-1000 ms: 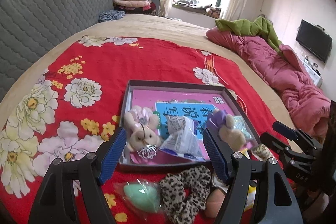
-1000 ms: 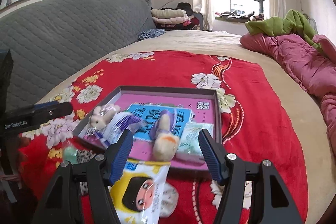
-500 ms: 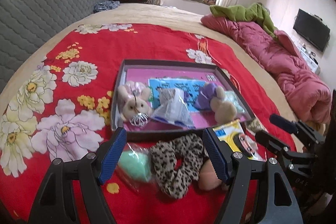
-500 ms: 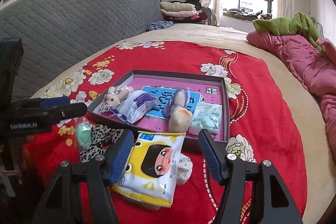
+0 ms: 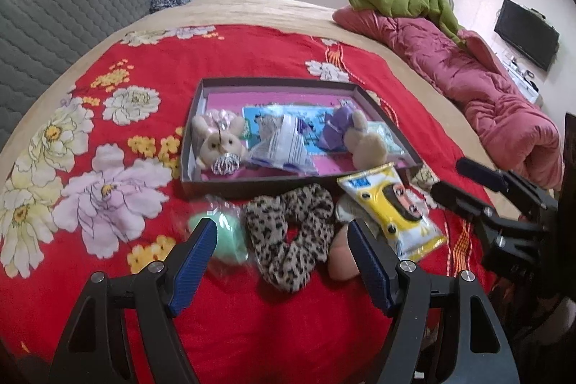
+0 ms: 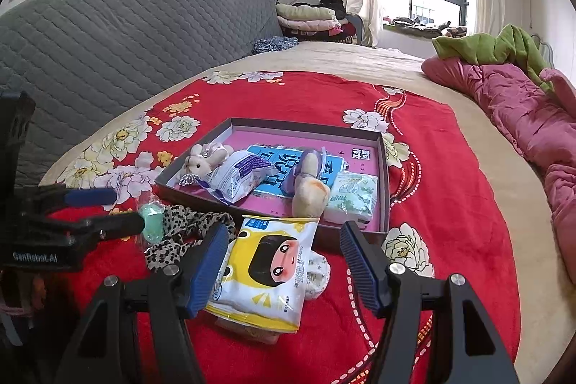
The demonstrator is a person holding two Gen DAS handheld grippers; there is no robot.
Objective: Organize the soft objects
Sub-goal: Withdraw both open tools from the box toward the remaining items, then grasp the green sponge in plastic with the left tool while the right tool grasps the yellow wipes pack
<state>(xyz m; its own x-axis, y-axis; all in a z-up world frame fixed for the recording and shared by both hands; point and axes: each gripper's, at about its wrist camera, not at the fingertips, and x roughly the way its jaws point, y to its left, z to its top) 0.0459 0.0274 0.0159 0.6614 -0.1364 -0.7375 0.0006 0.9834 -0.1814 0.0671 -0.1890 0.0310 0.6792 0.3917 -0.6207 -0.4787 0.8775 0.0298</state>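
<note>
The leopard scrunchie (image 5: 291, 236) lies on the bed between the left gripper's (image 5: 282, 254) spread, empty jaws, just before the tray (image 5: 288, 184).

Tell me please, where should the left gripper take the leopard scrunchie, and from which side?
Grip the near band of the leopard scrunchie from above, one finger in its centre hole and one outside. It lies flat as a ring on the red bedspread, so a band is thin enough to pinch. The left gripper is already open above it; the green sponge lies close on the left.

Both wrist cameras are looking down close over the red bedspread (image 5: 252, 53), sharing the tray (image 5: 381, 112) (image 6: 384, 175) at twelve o'clock.
</note>
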